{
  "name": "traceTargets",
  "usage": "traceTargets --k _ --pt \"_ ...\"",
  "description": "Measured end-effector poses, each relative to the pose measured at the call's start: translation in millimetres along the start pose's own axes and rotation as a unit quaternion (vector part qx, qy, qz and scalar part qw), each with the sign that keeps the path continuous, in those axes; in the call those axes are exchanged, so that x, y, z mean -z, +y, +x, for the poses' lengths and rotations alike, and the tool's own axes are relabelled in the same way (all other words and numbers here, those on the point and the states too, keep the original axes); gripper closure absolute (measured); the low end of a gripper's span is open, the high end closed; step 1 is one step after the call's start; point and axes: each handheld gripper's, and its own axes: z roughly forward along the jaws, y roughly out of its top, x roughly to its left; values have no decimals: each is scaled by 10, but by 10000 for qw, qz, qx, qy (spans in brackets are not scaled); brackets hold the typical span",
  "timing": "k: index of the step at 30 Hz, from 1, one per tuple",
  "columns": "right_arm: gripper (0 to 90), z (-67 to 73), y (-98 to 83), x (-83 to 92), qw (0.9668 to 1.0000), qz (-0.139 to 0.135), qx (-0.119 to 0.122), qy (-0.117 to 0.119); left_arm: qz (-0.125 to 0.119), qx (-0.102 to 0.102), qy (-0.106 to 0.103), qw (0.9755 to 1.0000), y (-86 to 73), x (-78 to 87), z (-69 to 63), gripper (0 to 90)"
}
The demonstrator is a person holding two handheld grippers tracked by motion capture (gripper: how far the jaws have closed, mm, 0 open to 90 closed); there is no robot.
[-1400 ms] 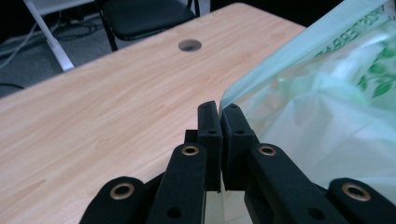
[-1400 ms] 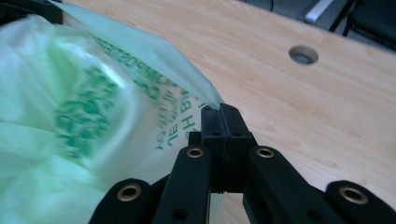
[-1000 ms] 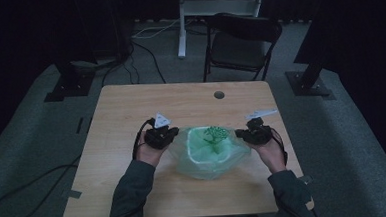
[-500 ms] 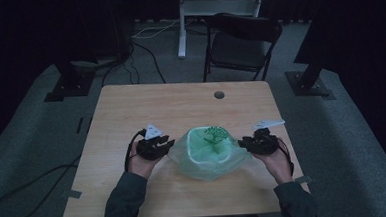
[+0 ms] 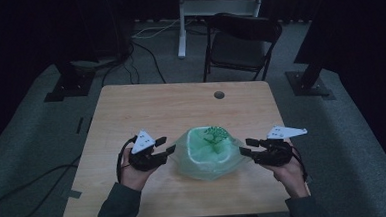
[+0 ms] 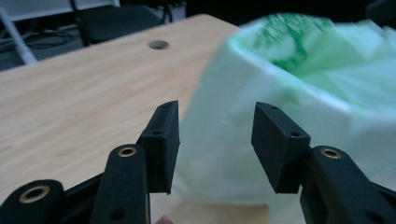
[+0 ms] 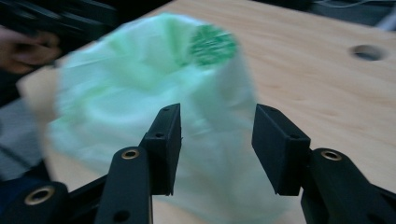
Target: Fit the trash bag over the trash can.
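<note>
While the bag [image 5: 208, 152] sits near the tabletop's front edge, my left tongs [image 5: 165, 145] and right tongs [image 5: 246, 146] flank it — jaws just opened, gaping, gripping nothing — mouth up, a hole [image 5: 219, 94] near the far edge.

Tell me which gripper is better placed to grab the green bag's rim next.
Left, narrowly. The left gripper sits right beside the green bag, its open jaws almost at the rim. The right gripper, also open, stands slightly farther off the bag's side. Both jaws have just been opening, nothing between them.
</note>
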Motion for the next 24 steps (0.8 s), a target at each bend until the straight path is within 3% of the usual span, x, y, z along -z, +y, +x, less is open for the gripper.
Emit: traceTargets --k 2,8,9,10,12,14,18,22,24 --pt "512 31 -50 -29 9998 24 0 175 79 -60 -115 9999 -40 -42 -77 522" --pt "524 31 -152 -214 9991 313 58 296 179 12 -659 9977 -139 -169 -234 514" --pt "524 31 -152 -214 9991 313 58 296 179 12 -659 9977 -139 -169 -234 514" --pt "684 39 -163 -269 9985 374 79 389 163 -37 -757 9970 -155 -176 -277 513" --pt "794 69 -169 -299 9982 458 164 346 150 -92 -791 9967 -161 -163 -314 512" --pt "845 97 -189 -342 9972 622 271 308 156 -108 -822 9964 -165 -155 -326 512" --pt "879 119 -261 -434 9946 961 333 193 199 -186 -836 9961 -175 -158 -363 512" --pt "885 116 -293 -486 9934 1096 311 132 299 -327 -757 9961 -201 -206 -422 518" --pt "885 115 -295 -510 9920 1212 335 73 382 -368 -696 9962 -226 -240 -451 563"
